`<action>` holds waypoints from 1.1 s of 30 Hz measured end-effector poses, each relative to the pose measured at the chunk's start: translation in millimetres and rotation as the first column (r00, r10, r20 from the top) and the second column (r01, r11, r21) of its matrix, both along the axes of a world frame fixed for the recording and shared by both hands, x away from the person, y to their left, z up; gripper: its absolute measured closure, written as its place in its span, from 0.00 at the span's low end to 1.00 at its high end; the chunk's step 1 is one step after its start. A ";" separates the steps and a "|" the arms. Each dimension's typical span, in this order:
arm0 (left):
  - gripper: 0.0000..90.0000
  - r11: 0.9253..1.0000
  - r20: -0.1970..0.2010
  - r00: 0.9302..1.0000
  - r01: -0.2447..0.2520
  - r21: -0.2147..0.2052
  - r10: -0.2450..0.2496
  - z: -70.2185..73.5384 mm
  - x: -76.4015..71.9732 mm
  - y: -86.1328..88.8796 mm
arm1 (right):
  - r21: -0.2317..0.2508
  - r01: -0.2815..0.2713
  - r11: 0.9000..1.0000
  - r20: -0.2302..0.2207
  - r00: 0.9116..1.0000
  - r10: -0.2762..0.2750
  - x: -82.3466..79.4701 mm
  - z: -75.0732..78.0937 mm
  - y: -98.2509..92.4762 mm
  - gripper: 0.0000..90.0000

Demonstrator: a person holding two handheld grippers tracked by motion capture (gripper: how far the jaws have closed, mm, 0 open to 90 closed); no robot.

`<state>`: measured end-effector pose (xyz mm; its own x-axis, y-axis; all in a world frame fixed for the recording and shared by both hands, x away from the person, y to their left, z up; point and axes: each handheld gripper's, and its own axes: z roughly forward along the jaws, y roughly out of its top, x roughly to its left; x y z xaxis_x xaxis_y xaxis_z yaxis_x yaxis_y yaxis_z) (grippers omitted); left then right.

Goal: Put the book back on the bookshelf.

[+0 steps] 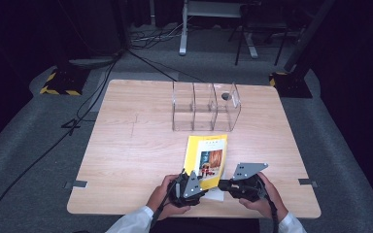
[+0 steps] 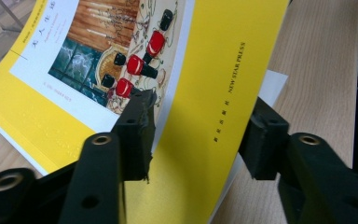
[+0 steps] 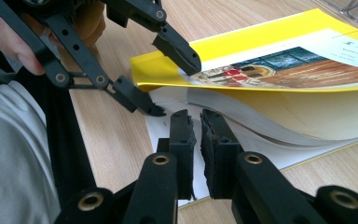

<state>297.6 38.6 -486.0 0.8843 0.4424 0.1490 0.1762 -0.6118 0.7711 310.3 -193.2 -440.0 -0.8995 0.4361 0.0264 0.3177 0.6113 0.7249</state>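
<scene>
While lying on wooden worktop (image 1: 126,141), yellow paperback book with painted cover picture (image 1: 206,154) has cover lifted, bowed; left gripper (image 2: 198,135) spread around cover, unpinched; right gripper (image 3: 198,135) pressed together on bottom page.

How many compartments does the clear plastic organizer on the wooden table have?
3, side by side in the clear plastic organizer beyond the yellow paperback book: left, middle, right. None seems hidden.
</scene>
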 end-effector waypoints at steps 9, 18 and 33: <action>0.47 0.999 0.007 0.999 -0.040 0.019 0.040 -2.8 1.0 -1.8 | 0.010 -0.001 1.000 0.015 1.000 0.001 0.4 0.5 1.4 0.93; 0.77 1.000 0.029 0.999 0.022 -0.020 -0.022 2.2 -0.7 5.1 | 0.033 -0.002 0.999 0.020 1.000 0.001 -1.2 2.1 -0.7 0.85; 0.90 0.998 0.026 0.999 0.033 -0.055 -0.032 7.0 7.1 22.7 | 0.001 0.111 0.994 0.034 0.993 -0.111 12.3 -14.7 -12.7 0.69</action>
<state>304.7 61.3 -478.9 0.8947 0.4217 0.1473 0.1371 -0.5731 0.8079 322.6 -206.0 -454.7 -0.8458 0.5336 -0.0040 0.3587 0.5740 0.7361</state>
